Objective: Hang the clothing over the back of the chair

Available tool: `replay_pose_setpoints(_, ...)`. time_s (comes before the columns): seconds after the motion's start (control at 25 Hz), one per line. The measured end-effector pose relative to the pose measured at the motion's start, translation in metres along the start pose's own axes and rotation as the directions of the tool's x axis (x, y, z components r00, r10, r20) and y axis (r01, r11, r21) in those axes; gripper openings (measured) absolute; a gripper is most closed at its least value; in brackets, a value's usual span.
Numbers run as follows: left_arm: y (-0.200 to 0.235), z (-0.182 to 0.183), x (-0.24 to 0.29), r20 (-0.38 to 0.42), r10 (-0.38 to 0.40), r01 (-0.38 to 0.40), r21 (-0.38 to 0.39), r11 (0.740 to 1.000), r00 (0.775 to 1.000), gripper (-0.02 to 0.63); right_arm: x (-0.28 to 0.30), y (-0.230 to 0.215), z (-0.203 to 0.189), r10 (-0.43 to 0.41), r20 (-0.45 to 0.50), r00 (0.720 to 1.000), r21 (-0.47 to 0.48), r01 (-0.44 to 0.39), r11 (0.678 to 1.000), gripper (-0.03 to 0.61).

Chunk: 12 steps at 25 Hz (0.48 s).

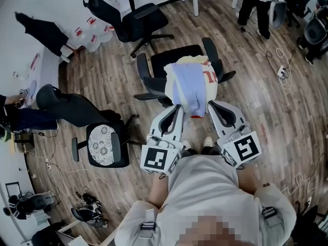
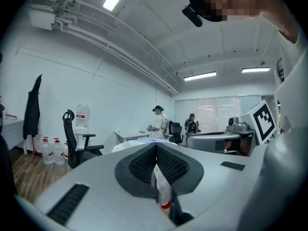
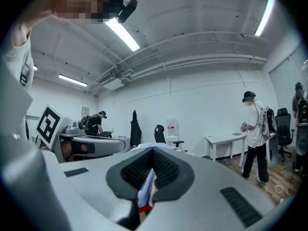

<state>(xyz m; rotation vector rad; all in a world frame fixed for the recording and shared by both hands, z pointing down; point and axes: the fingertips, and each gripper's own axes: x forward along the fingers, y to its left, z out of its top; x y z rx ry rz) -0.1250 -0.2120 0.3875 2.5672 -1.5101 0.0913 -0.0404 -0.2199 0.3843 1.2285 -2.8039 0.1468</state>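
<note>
Left gripper [image 1: 178,106], right gripper [image 1: 209,103]: both clamped on near edge of clothing [image 1: 190,83]. Clothing seems draped over chair [image 1: 174,54] back. Next, likely: release, pull away.

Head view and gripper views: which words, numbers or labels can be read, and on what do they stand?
"10", red, partly hidden: on the white clothing over the chair back.
Red labels on the water bottles: too small to read.
Marker cubes: black square patterns, no words.
</note>
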Motion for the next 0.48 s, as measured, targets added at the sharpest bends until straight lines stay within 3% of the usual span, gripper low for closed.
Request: replay_pose_setpoints(0.48, 0.0054, -0.0009, 0.0035, -0.011, 0.002, -0.002, 0.000, 1.000, 1.000, 0.018, 0.0076, -0.0014, -0.0014, 0.007, -0.012, 1.000, 0.006, -0.007, 1.000, 0.020)
